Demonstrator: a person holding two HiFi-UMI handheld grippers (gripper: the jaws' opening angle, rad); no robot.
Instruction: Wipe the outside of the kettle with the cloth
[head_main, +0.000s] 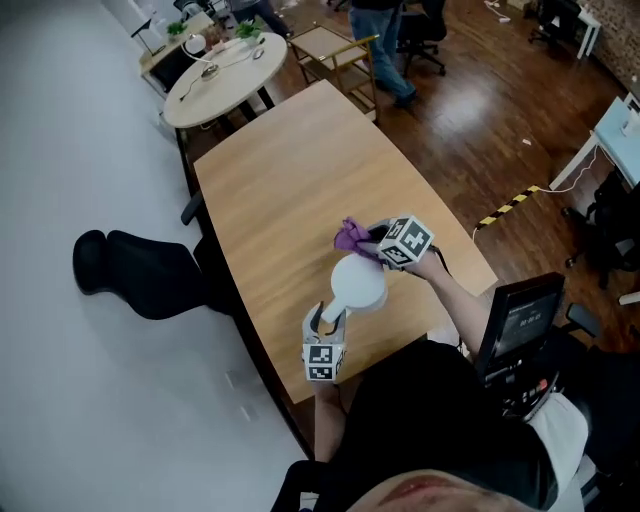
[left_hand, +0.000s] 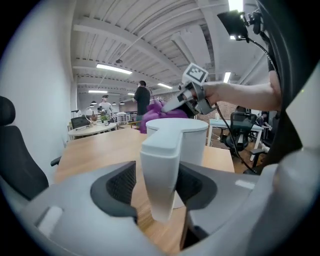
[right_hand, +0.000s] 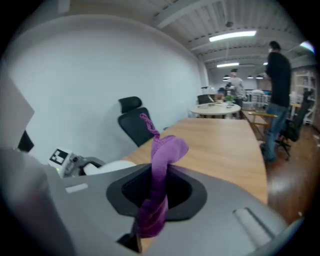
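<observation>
1. Two weak spots imo. The left gripper's (left_hand: 159, 185) jaws sit slack around the handle (left_hand: 161, 150), not clamped. So the kettle (head_main: 358, 283), on the table (head_main: 290, 190) near the person's edge, isn't braced.
2. Push on it with the cloth (right_hand: 159, 170) and it could slide or tip.
3. The right gripper (right_hand: 152, 200) pinches the cloth tight at the kettle's far side, but it's a thin twisted bunch. Hard jaws might rub the kettle instead of fabric.

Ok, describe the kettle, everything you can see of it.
The kettle is white, matte and plastic-looking, with a round body, a flat lid and a broad flat handle. It stands upright on the wooden table near the person's edge. The handle sits between the left claw's open jaws. The purple cloth is at its far side, contact unclear.
</observation>
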